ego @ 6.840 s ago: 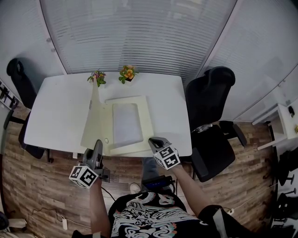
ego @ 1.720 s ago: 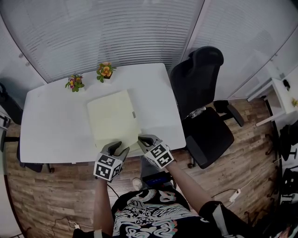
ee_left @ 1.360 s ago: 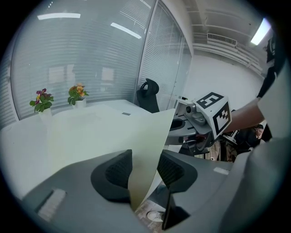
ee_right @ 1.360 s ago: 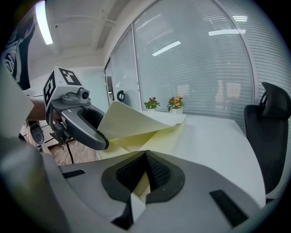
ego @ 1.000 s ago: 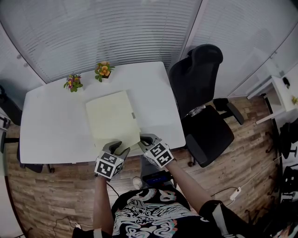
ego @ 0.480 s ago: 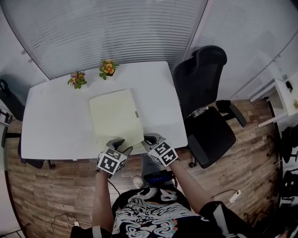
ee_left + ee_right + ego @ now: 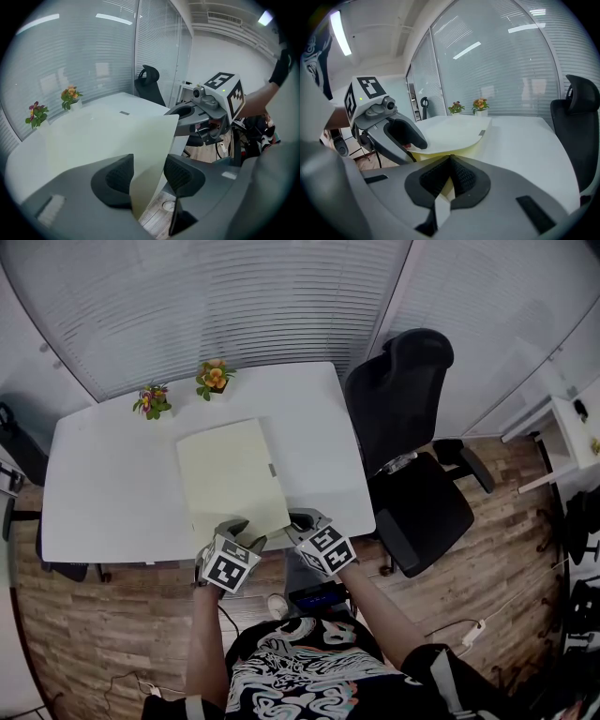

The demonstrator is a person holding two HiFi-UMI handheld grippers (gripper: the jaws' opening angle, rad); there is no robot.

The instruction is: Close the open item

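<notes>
Lower centre, the folder (image 7: pixel 230 470) lies shut; left gripper (image 7: pixel 246 531) jaws have just been opening around its cover, right gripper (image 7: pixel 298 521) pinching it, likely for steadiness

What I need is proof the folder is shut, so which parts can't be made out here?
Head view: the near edge of the folder lies under the left claw and right claw.
Head view: the tab on its right edge is too small to read.
Left gripper view: the cover, between jaws that have just been opening, hides what lies beneath.
Right gripper view: the right claw, shut on the folder, covers that edge.
</notes>
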